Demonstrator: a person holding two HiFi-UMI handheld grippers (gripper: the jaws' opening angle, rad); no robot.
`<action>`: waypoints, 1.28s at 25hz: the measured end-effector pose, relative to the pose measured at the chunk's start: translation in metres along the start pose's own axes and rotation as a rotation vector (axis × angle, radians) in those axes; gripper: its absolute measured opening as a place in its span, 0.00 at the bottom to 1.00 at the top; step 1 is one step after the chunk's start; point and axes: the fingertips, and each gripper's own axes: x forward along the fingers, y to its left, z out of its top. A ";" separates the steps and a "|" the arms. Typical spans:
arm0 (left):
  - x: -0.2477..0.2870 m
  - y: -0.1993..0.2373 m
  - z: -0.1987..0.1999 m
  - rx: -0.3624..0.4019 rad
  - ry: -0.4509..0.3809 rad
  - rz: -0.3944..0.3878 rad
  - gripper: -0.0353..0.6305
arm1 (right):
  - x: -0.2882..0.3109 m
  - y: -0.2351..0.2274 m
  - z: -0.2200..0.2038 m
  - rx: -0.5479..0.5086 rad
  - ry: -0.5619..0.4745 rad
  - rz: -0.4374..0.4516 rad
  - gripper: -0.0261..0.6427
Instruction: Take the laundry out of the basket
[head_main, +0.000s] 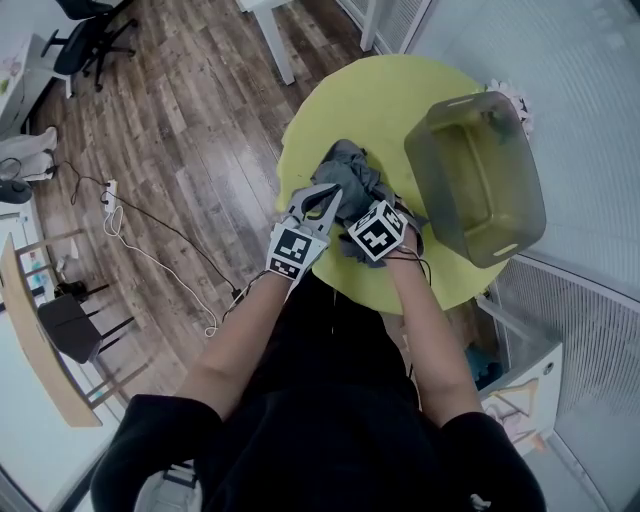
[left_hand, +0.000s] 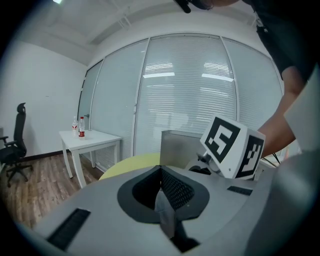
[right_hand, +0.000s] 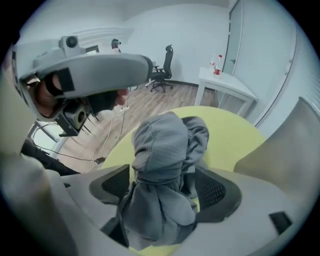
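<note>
Laundry (head_main: 350, 180) is already lying outside the basket (head_main: 428, 170): one grey garment, bunched on the yellow counter (head_main: 400, 100), just left of the basket in the head view. Nothing is being made out inside the basket through its tinted wall.

Left claw (left_hand: 161, 172) is being kept together. A thin grey sliver, seemingly a fold of the garment, is being pinched between its jaws. Right claw (right_hand: 165, 186) is standing wide and pointing steeply down, with the bulk of the bunch sitting between its jaws. The mesh of both pads (right_hand: 216, 190) is showing, so no real squeeze is being judged there.

Handling, as judged:
- **Feel:** the cloth is being read as light, soft and fully limp, with nothing fragile about it.
- **Sag:** no shape is being held by it, so whatever is not gripped is going to sag and drag.
- **Slip:** slipping is being expected from a thin edge pinch.
- **Where to grip:** a thick gathered fold, seated deep in the pads, is being preferred. The hood-like lump at the top of the pile is looking like the best purchase.
- **Snags:** trailing ends are being flagged as a snag risk at the counter edge.
</note>
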 end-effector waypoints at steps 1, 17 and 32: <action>-0.001 0.000 0.005 0.001 -0.005 -0.001 0.07 | -0.011 -0.001 0.005 0.005 -0.035 -0.012 0.65; -0.070 -0.047 0.150 0.025 -0.171 -0.090 0.07 | -0.271 -0.002 0.090 0.137 -0.942 -0.150 0.08; -0.105 -0.080 0.229 0.066 -0.257 -0.082 0.07 | -0.362 0.017 0.123 0.041 -1.107 -0.122 0.07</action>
